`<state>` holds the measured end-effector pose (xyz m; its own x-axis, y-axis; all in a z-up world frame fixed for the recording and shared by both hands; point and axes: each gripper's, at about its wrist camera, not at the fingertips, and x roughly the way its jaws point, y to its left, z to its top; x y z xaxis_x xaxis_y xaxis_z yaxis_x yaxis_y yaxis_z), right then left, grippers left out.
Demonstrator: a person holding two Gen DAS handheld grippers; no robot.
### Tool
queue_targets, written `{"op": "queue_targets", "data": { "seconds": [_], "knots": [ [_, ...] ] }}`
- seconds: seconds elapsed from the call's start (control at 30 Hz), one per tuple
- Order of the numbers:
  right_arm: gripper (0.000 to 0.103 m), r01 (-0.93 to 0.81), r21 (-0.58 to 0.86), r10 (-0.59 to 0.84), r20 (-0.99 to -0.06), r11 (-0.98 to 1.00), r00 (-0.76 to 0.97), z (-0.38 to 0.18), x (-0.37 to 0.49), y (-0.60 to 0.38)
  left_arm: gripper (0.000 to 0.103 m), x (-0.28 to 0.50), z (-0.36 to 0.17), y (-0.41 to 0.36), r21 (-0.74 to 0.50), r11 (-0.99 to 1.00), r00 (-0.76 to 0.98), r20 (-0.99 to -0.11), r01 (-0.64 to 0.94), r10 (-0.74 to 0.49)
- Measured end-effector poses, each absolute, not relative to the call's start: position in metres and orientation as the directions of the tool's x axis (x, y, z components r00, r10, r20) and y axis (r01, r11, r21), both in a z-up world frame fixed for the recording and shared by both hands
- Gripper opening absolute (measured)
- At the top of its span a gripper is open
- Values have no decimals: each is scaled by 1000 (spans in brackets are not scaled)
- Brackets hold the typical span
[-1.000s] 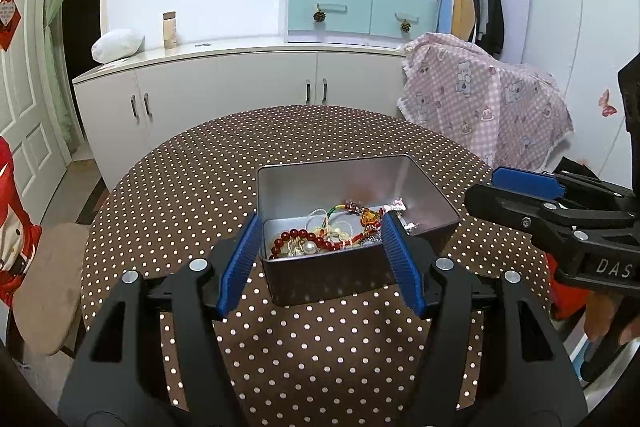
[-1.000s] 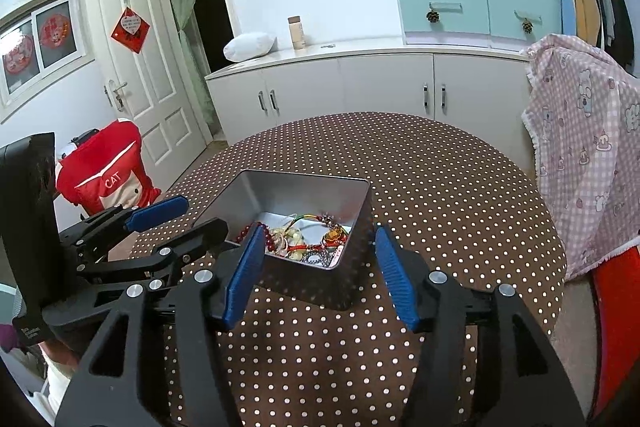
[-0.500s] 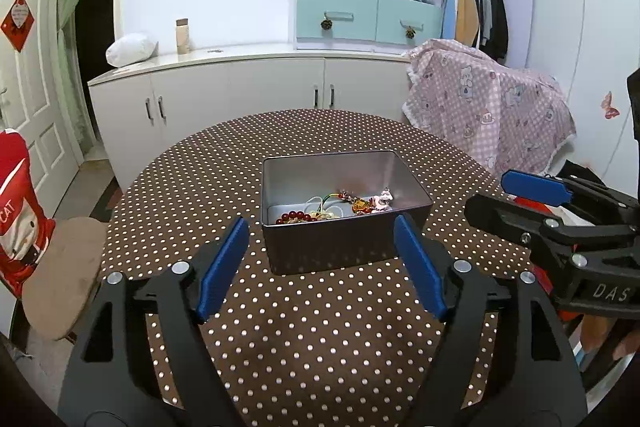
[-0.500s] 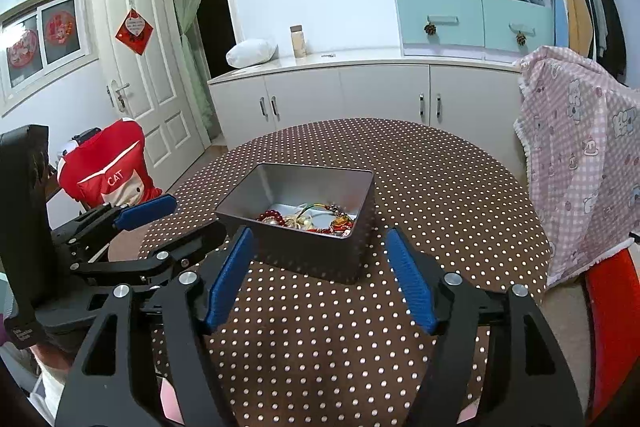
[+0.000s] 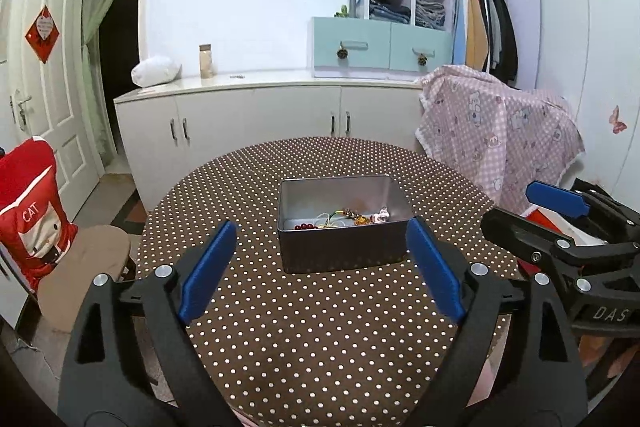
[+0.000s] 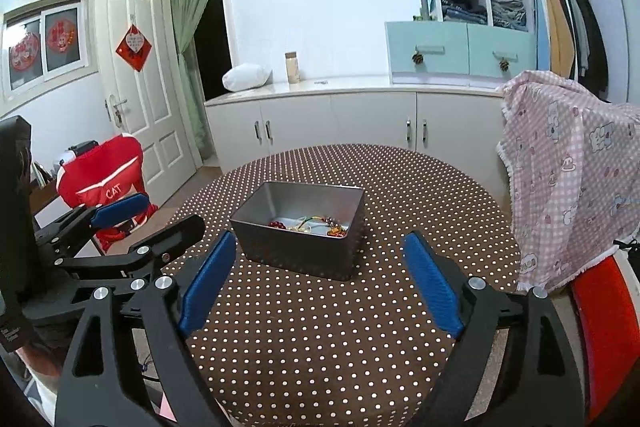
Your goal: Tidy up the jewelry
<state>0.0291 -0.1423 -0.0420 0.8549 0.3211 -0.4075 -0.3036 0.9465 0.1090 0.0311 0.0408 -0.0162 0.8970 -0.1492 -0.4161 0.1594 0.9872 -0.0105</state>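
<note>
Sitting mid-table (image 5: 320,339), the metal tin (image 5: 340,247) is holding the jewelry (image 5: 344,219) in a tangle on its floor, so sorting appears finished or paused; any next pick calls for reaching back in. Left gripper (image 5: 320,267) and right gripper (image 6: 316,281) are hovering short of the tin, tilting slightly downward, jaws opening wide and gripping nothing.

A lidless grey metal tin (image 5: 343,242) stands upright, with tangled beaded jewelry (image 5: 344,219) lying on its floor.
</note>
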Motion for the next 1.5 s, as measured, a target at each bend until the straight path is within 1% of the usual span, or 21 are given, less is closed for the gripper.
{"op": "queue_targets", "data": {
  "seconds": [0.17,0.33,0.47,0.63,1.0,1.5],
  "knots": [
    [87,-288,95,302,-373,953,877,-34,18,-144,87,20,-7,37,3,989,911,-391,146,-134],
    [88,-277,81,288,-343,957,894,-28,8,-144,89,10,0,34,20,992,925,-364,125,-109],
    [89,-279,76,288,-318,957,903,-24,0,-145,92,6,5,34,18,993,930,-353,118,-105],
    [92,-277,72,286,-296,958,911,-22,-5,-147,92,0,8,34,20,993,937,-334,116,-103],
    [93,-283,74,292,-289,956,912,-22,-10,-149,93,-6,10,32,32,994,944,-317,107,-91],
    [93,-285,82,297,-295,955,908,-23,-10,-149,94,-8,10,30,31,994,943,-320,105,-89]
  ]
}}
